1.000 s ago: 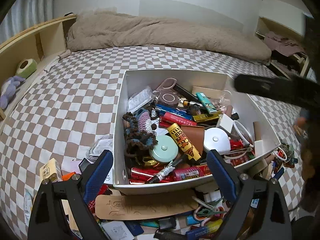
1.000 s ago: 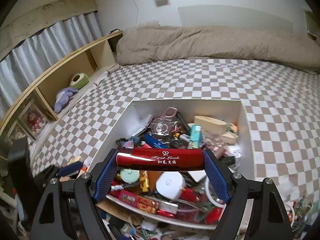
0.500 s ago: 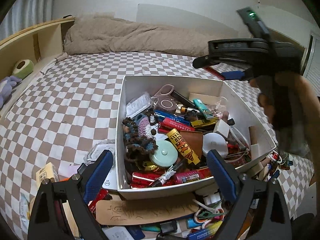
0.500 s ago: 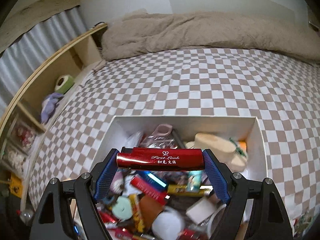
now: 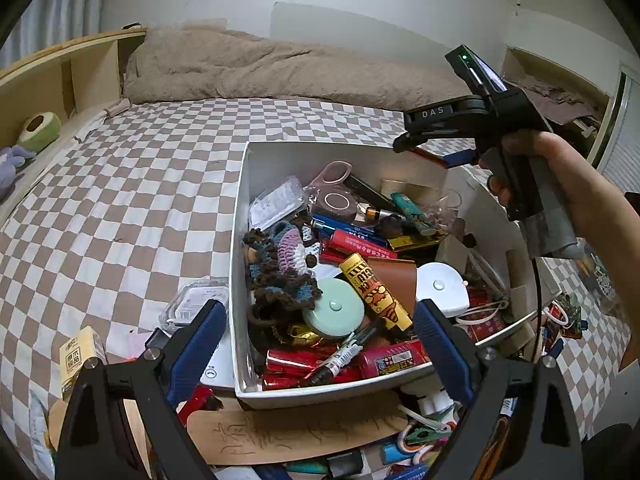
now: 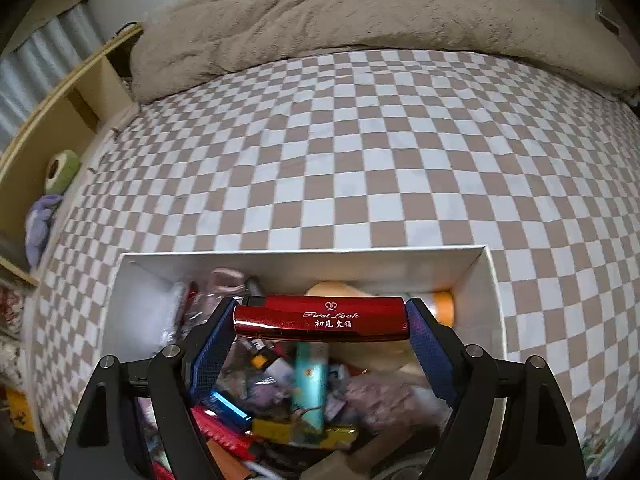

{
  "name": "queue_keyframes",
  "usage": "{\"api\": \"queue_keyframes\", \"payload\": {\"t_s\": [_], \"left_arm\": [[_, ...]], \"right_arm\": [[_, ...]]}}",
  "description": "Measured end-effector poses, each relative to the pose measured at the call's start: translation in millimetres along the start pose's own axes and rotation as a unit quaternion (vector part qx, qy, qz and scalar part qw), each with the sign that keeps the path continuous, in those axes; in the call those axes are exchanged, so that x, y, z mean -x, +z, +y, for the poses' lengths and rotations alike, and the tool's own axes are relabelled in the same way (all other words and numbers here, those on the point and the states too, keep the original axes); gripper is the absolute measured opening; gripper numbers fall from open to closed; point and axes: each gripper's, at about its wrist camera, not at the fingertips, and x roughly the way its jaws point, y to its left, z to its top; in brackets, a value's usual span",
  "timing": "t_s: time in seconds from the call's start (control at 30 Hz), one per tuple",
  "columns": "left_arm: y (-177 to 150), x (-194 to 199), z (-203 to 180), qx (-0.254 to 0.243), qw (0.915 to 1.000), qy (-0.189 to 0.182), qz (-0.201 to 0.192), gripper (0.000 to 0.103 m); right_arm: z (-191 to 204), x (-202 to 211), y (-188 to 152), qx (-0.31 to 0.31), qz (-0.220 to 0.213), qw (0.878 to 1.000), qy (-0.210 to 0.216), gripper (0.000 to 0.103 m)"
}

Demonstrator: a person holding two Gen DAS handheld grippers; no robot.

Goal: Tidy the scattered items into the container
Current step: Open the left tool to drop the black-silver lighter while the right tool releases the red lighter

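Lighter [image 6: 320, 317] was glossy red; box [image 6: 280, 268] white; bedsheet [image 6: 360, 160] brown-white checked; blanket [image 6: 360, 16] beige; claw pads [image 6: 432, 356] blue.

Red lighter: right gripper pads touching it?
Touching. Right wrist view shows the red lighter spanning the right gripper, both blue pads pressed against its ends, above the white box.
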Motion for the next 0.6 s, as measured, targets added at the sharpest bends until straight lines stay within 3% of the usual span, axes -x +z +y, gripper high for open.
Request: {"api": "queue_keyframes", "payload": {"t_s": [0.17, 0.27, 0.6], "left_arm": [[0, 0, 0, -0.002, 1.0000, 0.000, 0.000, 0.095], [0, 1, -1, -0.003, 1.0000, -0.001, -0.002, 0.095], [-2, 12, -10, -0.005, 1.0000, 0.000, -0.008, 0.095]], "right_arm": [[-8, 8, 0, -0.018, -0.034, 0.998, -0.041, 0.085], [-10, 15, -4, -0.026, -0.044, 0.998, -0.030, 0.100], [4, 45, -28, 0.008, -0.054, 0.999, -0.002, 0.100]]}}
